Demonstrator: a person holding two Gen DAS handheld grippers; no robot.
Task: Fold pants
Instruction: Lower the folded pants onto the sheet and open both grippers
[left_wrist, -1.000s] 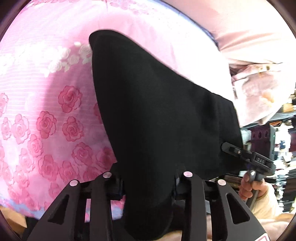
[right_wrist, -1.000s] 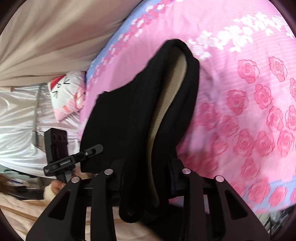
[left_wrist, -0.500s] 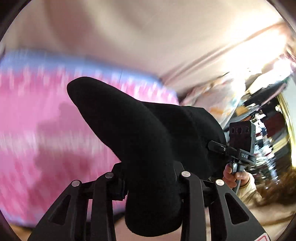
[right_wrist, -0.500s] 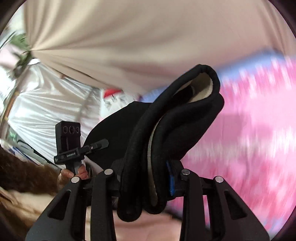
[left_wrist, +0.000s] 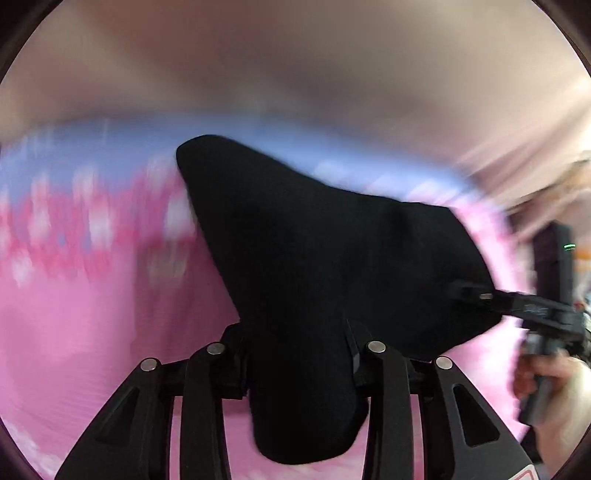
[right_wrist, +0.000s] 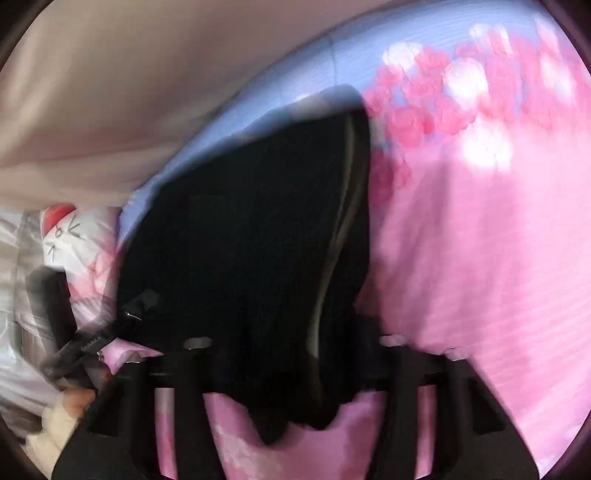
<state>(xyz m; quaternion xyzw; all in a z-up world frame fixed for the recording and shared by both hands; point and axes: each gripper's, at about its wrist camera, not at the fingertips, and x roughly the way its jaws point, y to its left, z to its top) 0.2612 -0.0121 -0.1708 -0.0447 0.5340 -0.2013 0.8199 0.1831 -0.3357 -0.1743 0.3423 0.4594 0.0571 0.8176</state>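
Observation:
The black pants are bunched into a thick fold that hangs over the pink rose bedspread. My left gripper still clamps one end of the fold, though its jaws are opening. In the left wrist view my right gripper reaches into the pants' far end, with a hand on its handle. The right wrist view is blurred. There my right gripper has its jaws opening wide, with the pants and their pale lining loose between them. My left gripper shows at the pants' left edge.
The bedspread has a blue border along its far edge. Behind it hangs a beige curtain. A white cat-face pillow and shiny silver sheeting lie at the left of the right wrist view.
Both grippers swung up and then down over the bed with the pants. The right jaws have spread wider than before. The pants' fold has dropped toward the bedspread.

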